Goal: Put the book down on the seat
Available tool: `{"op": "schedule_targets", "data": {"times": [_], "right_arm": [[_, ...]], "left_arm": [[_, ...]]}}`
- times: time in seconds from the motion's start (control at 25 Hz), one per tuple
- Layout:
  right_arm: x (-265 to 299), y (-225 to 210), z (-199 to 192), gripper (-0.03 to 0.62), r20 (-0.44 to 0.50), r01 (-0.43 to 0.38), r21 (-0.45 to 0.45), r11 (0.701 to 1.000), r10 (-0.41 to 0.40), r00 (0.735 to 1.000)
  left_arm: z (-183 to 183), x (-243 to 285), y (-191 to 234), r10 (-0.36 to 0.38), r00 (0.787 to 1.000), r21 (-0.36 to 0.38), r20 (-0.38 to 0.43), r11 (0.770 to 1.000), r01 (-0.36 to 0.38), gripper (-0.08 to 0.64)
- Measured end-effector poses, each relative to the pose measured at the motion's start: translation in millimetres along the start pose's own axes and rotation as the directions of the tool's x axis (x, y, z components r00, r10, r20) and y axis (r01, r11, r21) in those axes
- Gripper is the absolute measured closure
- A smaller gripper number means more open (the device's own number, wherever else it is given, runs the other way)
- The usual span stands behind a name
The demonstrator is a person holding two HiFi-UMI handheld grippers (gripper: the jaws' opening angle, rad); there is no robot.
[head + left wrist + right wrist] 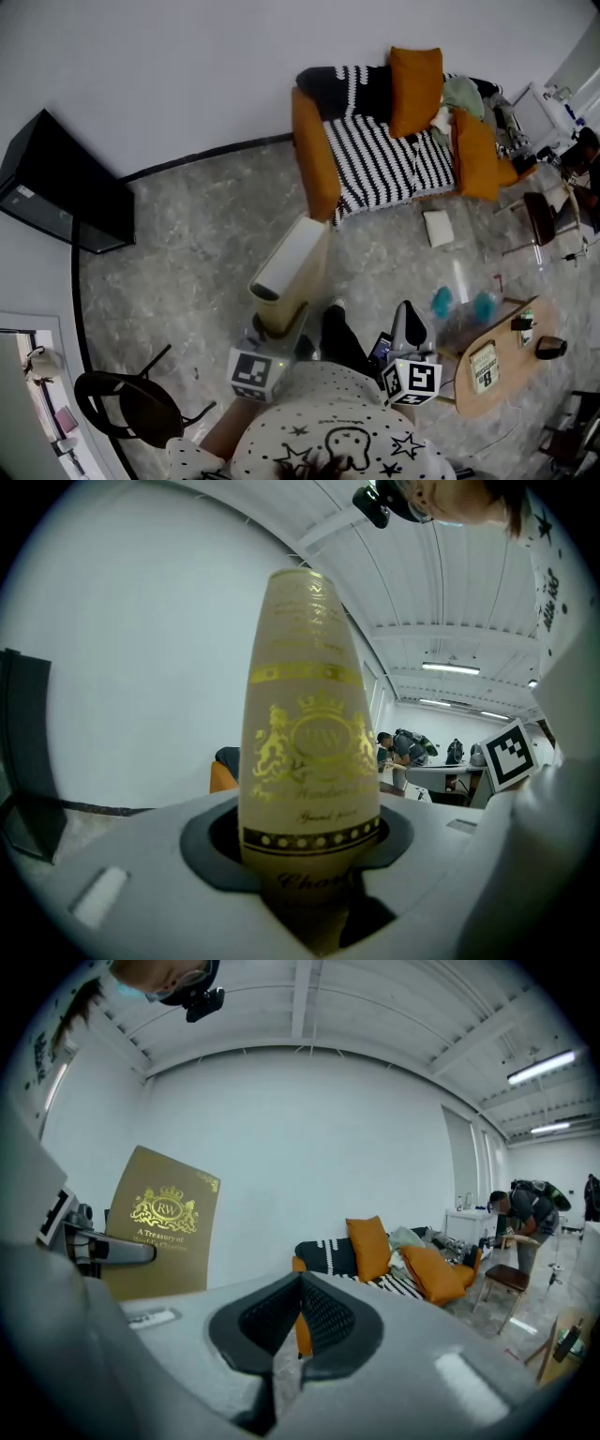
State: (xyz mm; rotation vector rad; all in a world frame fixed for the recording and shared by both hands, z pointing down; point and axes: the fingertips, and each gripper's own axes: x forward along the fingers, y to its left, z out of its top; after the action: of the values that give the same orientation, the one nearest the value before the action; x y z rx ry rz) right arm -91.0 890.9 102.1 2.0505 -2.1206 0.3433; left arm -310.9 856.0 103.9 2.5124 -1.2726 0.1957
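A tall cream book with a gold crest (305, 714) stands upright between the jaws of my left gripper (309, 850), which is shut on its lower edge. In the head view the book (292, 267) rises over the grey floor, held by the left gripper (277, 321), well short of the sofa. The orange sofa (314, 155) has a black-and-white striped throw over its seat (380, 164) and orange cushions (415, 89). My right gripper (410, 317) is beside the left one, its jaws shut on nothing. In the right gripper view, the right gripper (300, 1288) points at the sofa (394, 1260), with the book (164, 1222) at left.
A white flat item (438, 228) lies on the floor before the sofa. A round wooden table (502, 361) with small things stands at right, a black chair (131, 403) at lower left, a black panel (66, 183) by the wall. People and a chair (539, 216) are at far right.
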Motion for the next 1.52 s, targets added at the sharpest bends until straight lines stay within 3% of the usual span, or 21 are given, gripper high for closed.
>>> {"op": "schedule_targets", "data": {"times": [0.32,0.84,1.16,1.52], "right_arm": [[43.4,-17.7,15.8,0.598,-0.011,-0.078,-0.023,0.997,0.078,0.997],[99.0,-90.7,38.1,0.598,0.0,-0.149,-0.04,0.988,0.149,0.989],[122.1,-108.7,38.3,0.598,-0.009,-0.197,-0.029,0.98,0.197,0.98],[146.1,-124.0,47.8,0.598,0.023,-0.162,-0.053,0.985,0.164,0.986]], "left_arm": [[14.2,41.0,-11.8,0.017,1.0,0.003,0.025,1.0,-0.017,0.336],[39.9,116.9,-31.0,0.113,0.989,-0.032,0.091,0.993,-0.11,0.336],[46.3,136.9,-32.4,0.167,0.981,-0.031,0.096,0.986,-0.165,0.336],[53.0,178.4,-30.9,0.103,0.99,0.002,0.094,0.995,-0.104,0.336]]}}
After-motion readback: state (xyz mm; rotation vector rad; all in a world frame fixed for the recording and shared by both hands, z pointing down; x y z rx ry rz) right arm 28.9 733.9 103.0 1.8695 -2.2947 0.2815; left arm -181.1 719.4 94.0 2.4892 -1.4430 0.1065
